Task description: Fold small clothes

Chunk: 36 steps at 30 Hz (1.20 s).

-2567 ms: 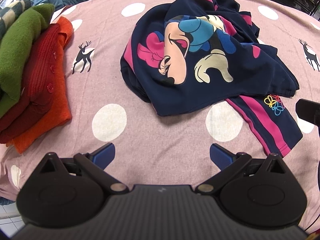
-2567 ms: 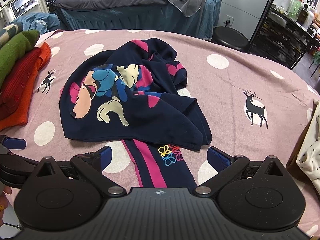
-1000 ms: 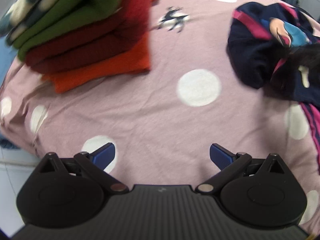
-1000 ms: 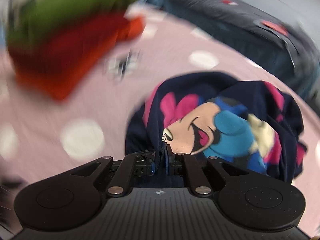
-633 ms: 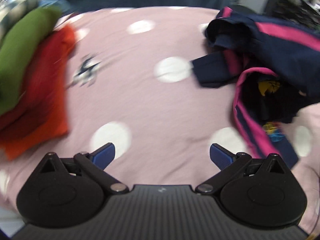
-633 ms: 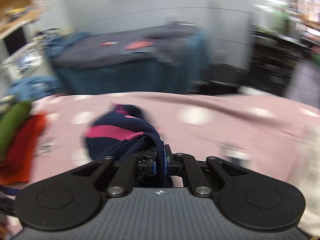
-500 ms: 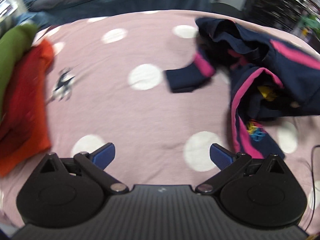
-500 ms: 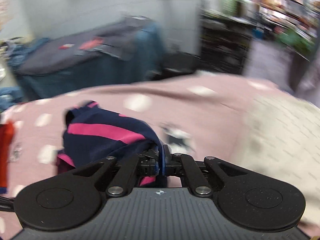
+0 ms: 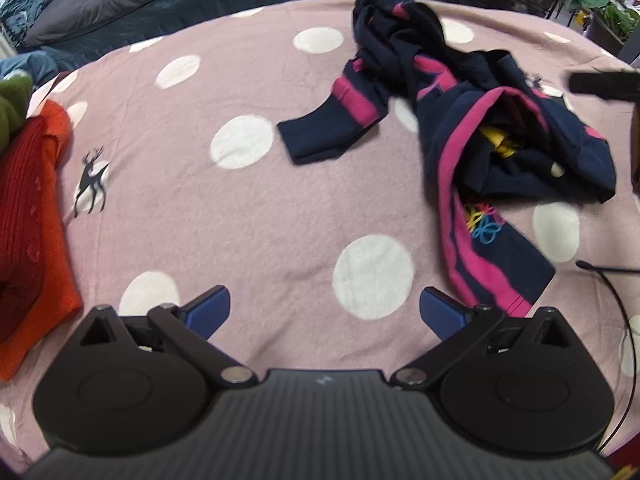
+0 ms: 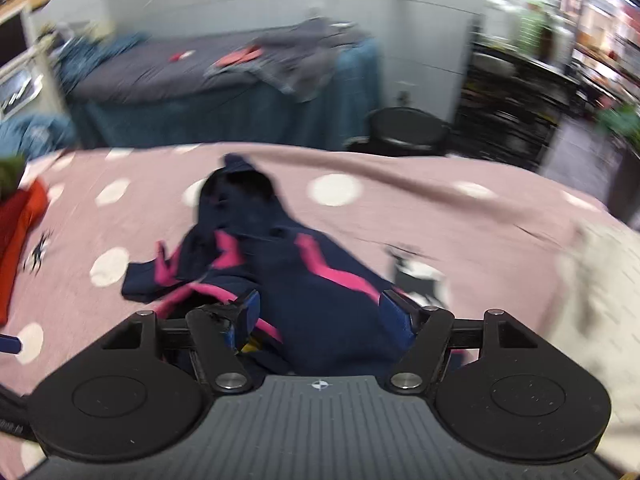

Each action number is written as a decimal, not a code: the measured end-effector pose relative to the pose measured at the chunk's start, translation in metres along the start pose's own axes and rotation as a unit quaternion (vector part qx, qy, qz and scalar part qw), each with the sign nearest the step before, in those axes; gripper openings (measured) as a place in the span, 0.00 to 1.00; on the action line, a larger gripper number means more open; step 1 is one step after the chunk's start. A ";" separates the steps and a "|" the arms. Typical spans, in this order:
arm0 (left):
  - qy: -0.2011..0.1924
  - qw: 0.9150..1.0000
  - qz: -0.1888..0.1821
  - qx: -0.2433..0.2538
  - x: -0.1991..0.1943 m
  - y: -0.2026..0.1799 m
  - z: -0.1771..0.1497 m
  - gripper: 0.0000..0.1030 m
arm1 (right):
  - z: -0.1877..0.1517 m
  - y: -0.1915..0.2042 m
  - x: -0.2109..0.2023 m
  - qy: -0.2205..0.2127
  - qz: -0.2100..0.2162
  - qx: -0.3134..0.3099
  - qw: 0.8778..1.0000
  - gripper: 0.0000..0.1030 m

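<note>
Folding of the navy garment point(image 9: 472, 128) not yet begun, judging by the left wrist view: lies crumpled and twisted on the pink spotted cloth point(image 9: 248, 208), right of centre, one pink-banded sleeve point(image 9: 332, 132) flung out toward the middle. Sits ahead of the left gripper point(image 9: 324, 308), whose fingers stand wide with only bare cloth between them. At the left edge, a stack of folded knits point(image 9: 28, 208) in orange, red and green, seemingly finished work. No containers in sight.

Right wrist view, blurred: right gripper point(image 10: 318, 308) has just been opening, fingers now spread wide, navy fabric bunched loose between them but not pinched. Left to do, by this reading: spreading flat, squaring sleeves, folding, then stacking.
</note>
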<state>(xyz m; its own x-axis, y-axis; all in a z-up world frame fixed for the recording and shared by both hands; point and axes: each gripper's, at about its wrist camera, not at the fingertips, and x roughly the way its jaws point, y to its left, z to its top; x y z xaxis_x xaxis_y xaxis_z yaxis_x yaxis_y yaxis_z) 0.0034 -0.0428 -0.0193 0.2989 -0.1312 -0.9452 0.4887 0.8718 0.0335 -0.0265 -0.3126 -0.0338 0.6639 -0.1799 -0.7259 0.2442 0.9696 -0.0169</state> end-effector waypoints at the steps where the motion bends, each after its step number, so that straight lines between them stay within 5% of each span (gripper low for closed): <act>1: 0.004 1.000 0.004 -0.004 0.000 0.004 -0.003 1.00 | 0.004 0.008 0.011 0.005 0.003 -0.014 1.000 1.00; 4: 0.014 1.000 0.014 -0.019 0.000 0.016 -0.012 1.00 | 0.013 0.020 0.044 0.032 -0.011 -0.041 0.999 0.97; 6: 0.022 0.999 0.019 -0.033 0.001 0.024 -0.018 1.00 | 0.012 0.023 0.063 0.065 -0.017 -0.060 0.996 0.84; 7: 0.026 0.999 0.019 -0.039 0.002 0.027 -0.021 1.00 | 0.011 0.024 0.069 0.080 -0.016 -0.064 0.995 0.67; 8: 0.028 0.998 0.019 -0.044 0.003 0.030 -0.022 1.00 | 0.009 0.022 0.069 0.085 -0.017 -0.063 0.994 0.13; 9: 0.029 0.998 0.019 -0.048 0.003 0.031 -0.023 1.00 | 0.008 0.017 0.065 0.080 -0.020 -0.053 0.995 0.05; 14: -0.003 0.999 0.024 -0.032 -0.001 0.025 -0.009 1.00 | 0.013 -0.025 0.018 0.001 -0.057 0.004 0.998 0.03; 18: -0.071 0.996 0.036 0.031 -0.011 0.005 0.022 1.00 | 0.017 -0.076 -0.026 -0.039 -0.111 0.052 0.992 0.03; 20: -0.121 0.987 0.046 0.096 -0.014 -0.011 0.040 0.98 | 0.015 -0.103 -0.052 -0.051 -0.114 0.104 0.987 0.03; 22: -0.166 0.968 0.054 0.178 -0.016 -0.033 0.057 0.91 | 0.009 -0.115 -0.072 -0.060 -0.111 0.130 0.983 0.03; 25: -0.191 0.944 0.026 0.268 -0.011 -0.064 0.087 0.75 | -0.007 -0.112 -0.088 -0.054 -0.109 0.121 0.985 0.03; 30: -0.193 0.942 -0.063 0.268 0.000 -0.098 0.144 0.65 | -0.033 -0.099 -0.094 -0.032 -0.085 0.120 0.989 0.03; 34: -0.232 0.911 -0.095 0.327 0.014 -0.134 0.167 0.65 | -0.046 -0.095 -0.097 -0.025 -0.075 0.110 0.991 0.03; 36: -0.213 0.910 -0.115 0.337 0.027 -0.149 0.180 0.65 | -0.050 -0.100 -0.097 -0.021 -0.067 0.118 0.991 0.03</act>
<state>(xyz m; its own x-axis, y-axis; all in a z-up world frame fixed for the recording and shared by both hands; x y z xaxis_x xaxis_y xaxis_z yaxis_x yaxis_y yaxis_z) 0.0856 -0.2612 0.0089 0.3463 -0.5702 -0.7450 0.9269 0.3303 0.1781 -0.1502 -0.3836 0.0040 0.6415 -0.3165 -0.6988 0.4874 0.8716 0.0527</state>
